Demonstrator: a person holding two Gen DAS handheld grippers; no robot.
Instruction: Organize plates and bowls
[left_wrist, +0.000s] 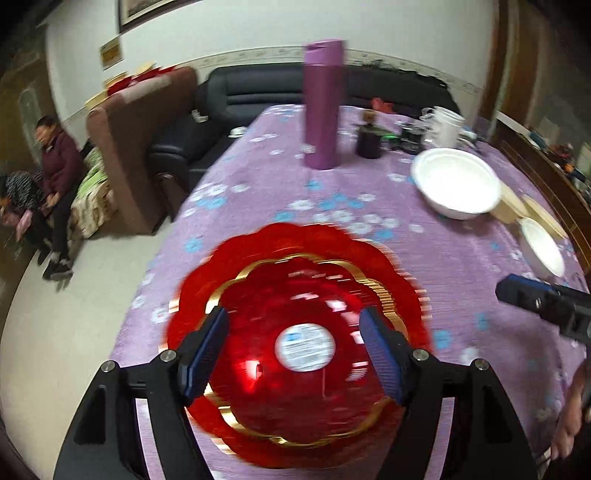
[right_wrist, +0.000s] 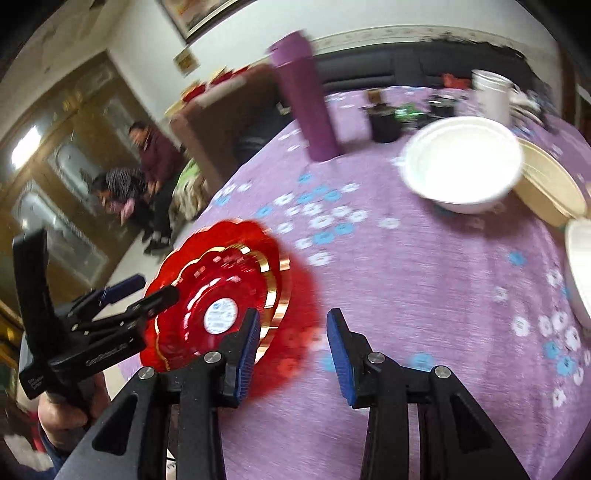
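The red plates (left_wrist: 295, 343) lie stacked on the purple flowered tablecloth (left_wrist: 369, 229), near the table's left edge; they are scalloped, gold-rimmed, with a round white sticker (left_wrist: 305, 348) at the centre (the picture is blurred, so the number of plates cannot be told). The left gripper (left_wrist: 295, 339) hangs above the stack with its jaws standing wide and nothing between the blue pads. The right gripper (right_wrist: 291, 345) is just to the right of the stack, jaws parted to a moderate gap and empty; its left pad overlaps the plate rim in view, contact uncertain. Further back to the right sits a large white bowl (left_wrist: 456, 182), with a smaller white bowl (left_wrist: 543, 245) nearer the edge and tan plates (right_wrist: 546, 188) beside them. A purple flask (left_wrist: 322, 105) stands upright behind, well apart from the stack.
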